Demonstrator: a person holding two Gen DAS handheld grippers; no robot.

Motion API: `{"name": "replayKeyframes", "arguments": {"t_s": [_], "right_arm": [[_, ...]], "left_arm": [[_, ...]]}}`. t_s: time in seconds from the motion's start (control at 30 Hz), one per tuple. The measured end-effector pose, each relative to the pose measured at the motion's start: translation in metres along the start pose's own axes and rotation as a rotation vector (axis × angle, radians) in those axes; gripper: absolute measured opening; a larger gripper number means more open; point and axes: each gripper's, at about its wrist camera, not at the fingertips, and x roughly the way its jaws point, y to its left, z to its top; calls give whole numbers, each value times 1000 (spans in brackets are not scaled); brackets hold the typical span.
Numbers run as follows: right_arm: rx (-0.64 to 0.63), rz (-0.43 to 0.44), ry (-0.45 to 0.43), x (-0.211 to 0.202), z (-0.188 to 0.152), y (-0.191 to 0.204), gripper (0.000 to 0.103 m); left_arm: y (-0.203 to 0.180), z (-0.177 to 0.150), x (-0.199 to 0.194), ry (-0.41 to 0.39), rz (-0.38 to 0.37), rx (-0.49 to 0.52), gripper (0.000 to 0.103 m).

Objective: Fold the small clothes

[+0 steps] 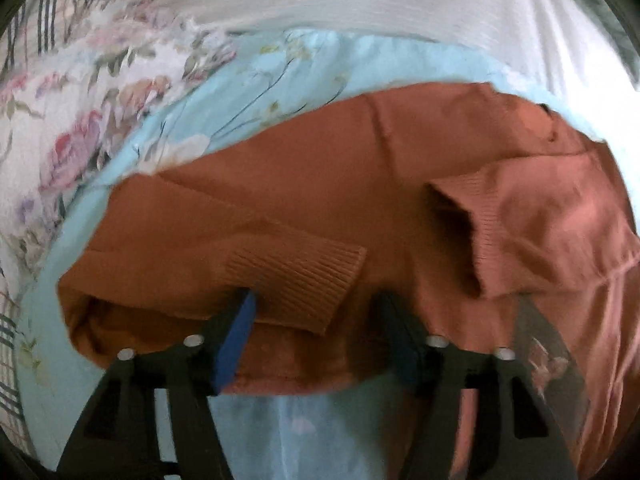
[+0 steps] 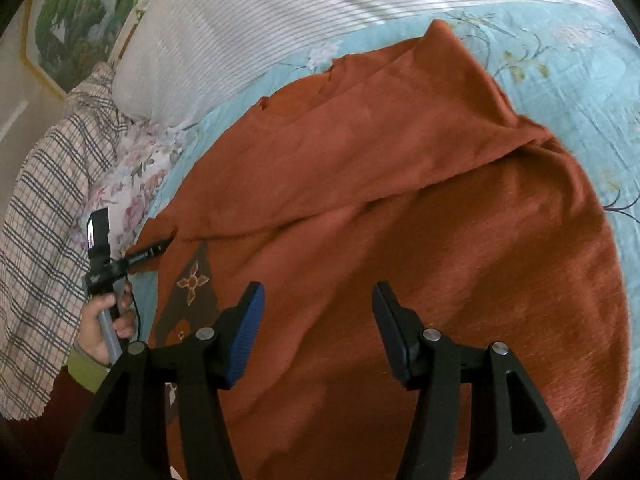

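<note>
A rust-orange knit sweater (image 1: pixel 304 184) lies on a light blue floral bedsheet (image 1: pixel 256 80). In the left wrist view both sleeves are folded in over the body: one ribbed cuff (image 1: pixel 304 280) near the middle and another cuff (image 1: pixel 472 232) to the right. My left gripper (image 1: pixel 316 308) is open, its fingers astride the sweater's near edge just below the middle cuff. In the right wrist view the sweater (image 2: pixel 400 200) fills the frame, and my right gripper (image 2: pixel 318 300) is open and empty just above it. The left gripper (image 2: pixel 154 252) shows at the sweater's left edge.
A white ribbed pillow (image 2: pixel 248 32) and a floral pillow (image 1: pixel 72 120) lie at the head of the bed. A plaid cloth (image 2: pixel 44 216) lies at the left. A brown patterned patch (image 2: pixel 192 292) shows on the sweater. A framed picture (image 2: pixel 72 24) hangs behind.
</note>
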Motion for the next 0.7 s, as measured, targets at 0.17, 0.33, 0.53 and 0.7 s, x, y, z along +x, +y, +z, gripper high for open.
{"name": "replayKeyframes", "arguments": {"t_s": [0.17,0.33,0.53,0.7], "right_arm": [[-13,22,-16,-1,-2,9,57],[0,39,-52,-8,1,7,57],[41,39,-76,-21,3,-8,57],[78,22,-112,-35,5,-28,57]], "left_arm": [[19,6,-9,-32,-70,-91,6],[7,7,-47,-93,-166,-120,4],[-60,28,-100,-187,-376,-74,4],[-150,45,-107,-184,-525,29,4]]}}
